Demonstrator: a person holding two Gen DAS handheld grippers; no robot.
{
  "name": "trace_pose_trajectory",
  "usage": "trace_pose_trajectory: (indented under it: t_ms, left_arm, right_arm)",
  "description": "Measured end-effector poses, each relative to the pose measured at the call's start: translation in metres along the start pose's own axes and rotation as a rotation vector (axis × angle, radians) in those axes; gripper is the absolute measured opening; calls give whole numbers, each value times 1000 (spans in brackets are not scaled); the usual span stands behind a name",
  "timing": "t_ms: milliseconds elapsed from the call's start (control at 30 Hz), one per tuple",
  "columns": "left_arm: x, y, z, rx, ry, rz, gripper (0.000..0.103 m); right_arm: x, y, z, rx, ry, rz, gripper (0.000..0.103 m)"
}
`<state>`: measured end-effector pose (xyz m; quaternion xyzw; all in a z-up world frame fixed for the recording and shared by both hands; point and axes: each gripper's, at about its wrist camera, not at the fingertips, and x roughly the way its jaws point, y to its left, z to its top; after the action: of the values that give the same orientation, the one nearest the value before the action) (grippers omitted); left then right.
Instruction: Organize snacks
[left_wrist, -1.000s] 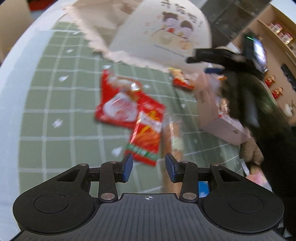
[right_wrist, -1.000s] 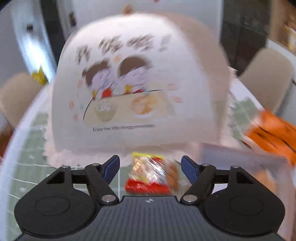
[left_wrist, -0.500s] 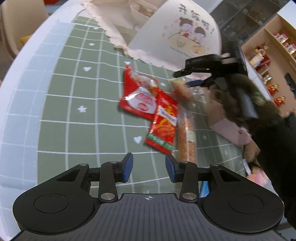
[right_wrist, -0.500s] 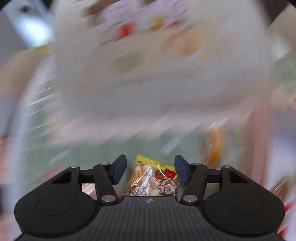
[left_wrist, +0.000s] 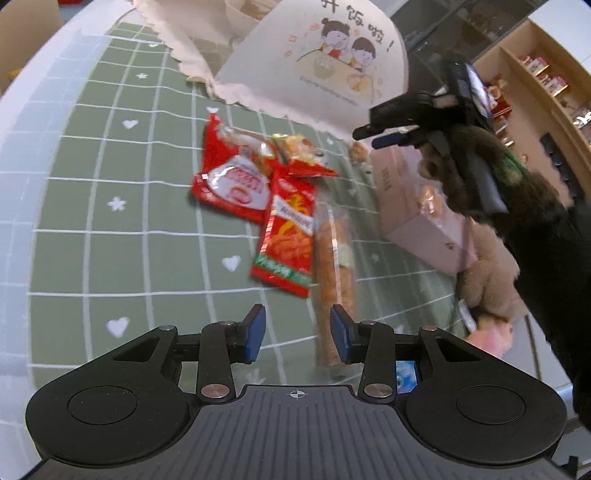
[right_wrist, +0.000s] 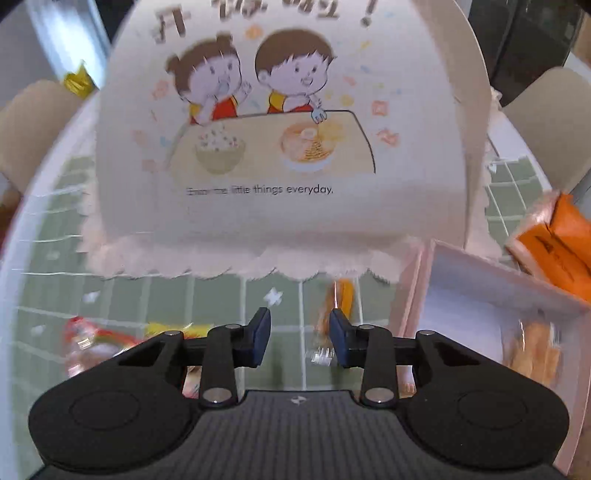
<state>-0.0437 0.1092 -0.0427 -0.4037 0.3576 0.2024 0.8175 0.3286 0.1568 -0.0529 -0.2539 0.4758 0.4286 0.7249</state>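
The snack packets (left_wrist: 284, 206) lay on the tabletop (left_wrist: 110, 229) just ahead of the left hand-held gripper (left_wrist: 297, 332), which was open and empty. They looked light, soft and crinkly; pinching an edge seemed best. The right hand-held gripper (right_wrist: 298, 338) had just been closing, empty.

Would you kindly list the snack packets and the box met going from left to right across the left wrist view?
Red-and-white snack packet → red packet with orange strips → long clear packet of orange snacks → pink box.
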Motion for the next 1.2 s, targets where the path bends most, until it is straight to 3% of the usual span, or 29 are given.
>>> trace_pose_trajectory:
  t_ms: [167,200,367,567,667,767,867,1000,1200]
  left_arm:
    - [-10,15,-4,-23,-6,34,43]
    - [-10,16,-4,-24,-2,38,43]
    - [-3,12,-2,6,31,37,43]
    - [15,-10,10,108,69,11,43]
    - [27,-22,20,156,81,-2,43]
    - [41,-38,28,216,79,-19,43]
    - [52,-42,40,221,25,46,43]
    - [71,-32,60,186,4,136,43]
    - [93,-52,61,309,83,116,43]
  right_arm:
    - [41,17,4,-83,59,-189,27]
    - [44,18,2,-82,70,-189,21]
    - [13,29,-40,-53,78,0,19]
    - [-44,26,-140,17,89,174,19]
    - [-73,11,-179,84,69,171,19]
    - [-98,-9,-216,141,35,90,19]
    - [-116,-25,-249,169,4,26,24]
    - [-142,-33,-287,221,-44,16,59]
    - [-154,-24,-334,326,-33,49,62]
